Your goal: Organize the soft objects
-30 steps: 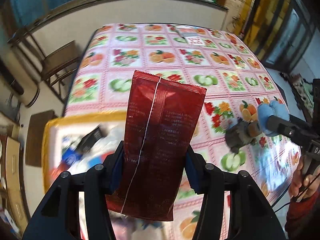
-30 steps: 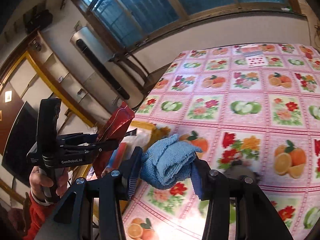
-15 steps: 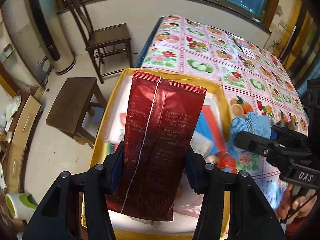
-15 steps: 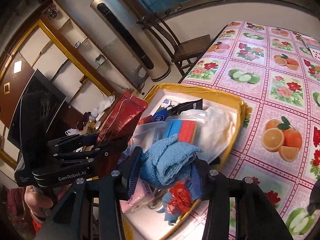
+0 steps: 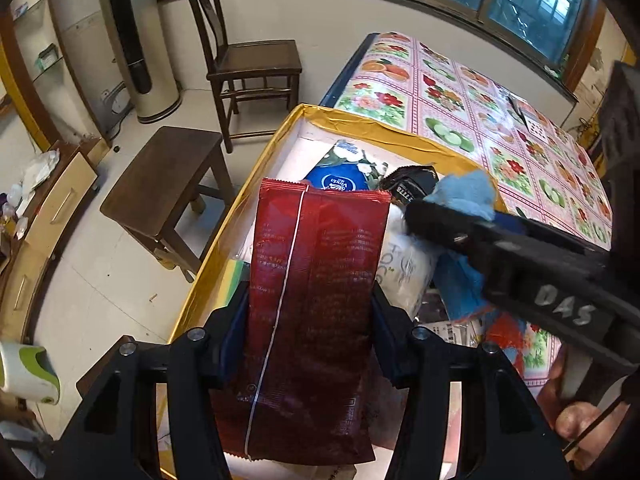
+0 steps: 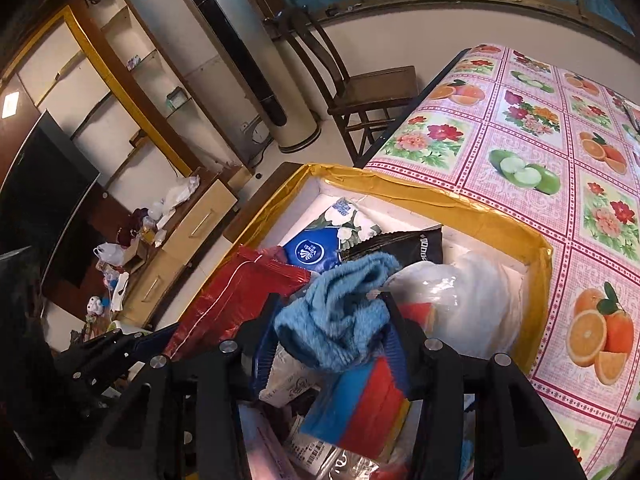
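Surface: fruit-print tablecloth, yellow-rimmed box at its near-left edge.
Left gripper: clenched on red foil packet, over the box; crinkly, slippery, best pinched mid-body.
Right gripper: grasping blue cloth, over the box; light, limp, bunches.

L hand-held gripper is clamped shut on a load; R hand-held gripper likewise, held alongside.
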Demonstrator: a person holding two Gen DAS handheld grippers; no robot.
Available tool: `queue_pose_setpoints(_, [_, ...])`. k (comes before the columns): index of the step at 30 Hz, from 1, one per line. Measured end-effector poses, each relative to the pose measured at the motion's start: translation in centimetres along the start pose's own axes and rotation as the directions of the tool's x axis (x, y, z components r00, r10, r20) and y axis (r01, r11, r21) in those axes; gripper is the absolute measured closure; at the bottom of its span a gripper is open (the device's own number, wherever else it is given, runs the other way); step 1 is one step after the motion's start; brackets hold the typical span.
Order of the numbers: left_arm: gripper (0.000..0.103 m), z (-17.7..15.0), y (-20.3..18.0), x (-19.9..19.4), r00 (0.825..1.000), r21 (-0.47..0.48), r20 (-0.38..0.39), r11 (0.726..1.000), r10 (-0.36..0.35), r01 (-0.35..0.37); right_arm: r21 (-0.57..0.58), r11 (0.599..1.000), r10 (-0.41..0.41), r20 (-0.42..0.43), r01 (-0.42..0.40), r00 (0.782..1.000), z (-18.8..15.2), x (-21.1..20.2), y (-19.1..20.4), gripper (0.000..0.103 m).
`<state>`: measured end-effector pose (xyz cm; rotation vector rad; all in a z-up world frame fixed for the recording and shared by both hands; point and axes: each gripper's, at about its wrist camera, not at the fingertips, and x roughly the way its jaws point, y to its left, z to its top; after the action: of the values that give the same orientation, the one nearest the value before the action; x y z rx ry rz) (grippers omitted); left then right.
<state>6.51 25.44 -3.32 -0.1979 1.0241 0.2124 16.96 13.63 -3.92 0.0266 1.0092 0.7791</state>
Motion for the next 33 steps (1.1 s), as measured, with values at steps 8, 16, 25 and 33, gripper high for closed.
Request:
queue_pose_setpoints(8, [0.048, 0.2, 0.3, -1.4, 0.998, -0.031, 0.064, 0.999, 0.026, -0.024, 0.054, 0.995, 0.079, 0.098, -0.085, 0.992, -0.8, -4.6, -0.9, 0.035])
queue_pose_setpoints(16, [0.036, -0.3, -0.7, -3.3, 0.989, -0.052, 0.137, 0.998, 0.049, -0.043, 0.029, 0.995, 0.093, 0.116, -0.097, 0.989, -2.3, -6.6, 0.0, 0.034])
queue_pose_setpoints(25, [0.031, -3.0, -1.6, -4.8, 0.968, -0.099, 0.229, 0.992, 0.102, -0.081, -0.045, 0.999, 0.007, 0.247, 0.005, 0.969, -5.6, -10.6, 1.4, 0.028])
queue_pose_setpoints(33, [0.026, -6.0, -3.0, -6.9, 0.922, -0.125, 0.346, 0.983, 0.172, -0.136, -0.131, 0.984, -0.060, 0.407, 0.123, 0.911, -9.7, -15.6, 2.9, 0.016])
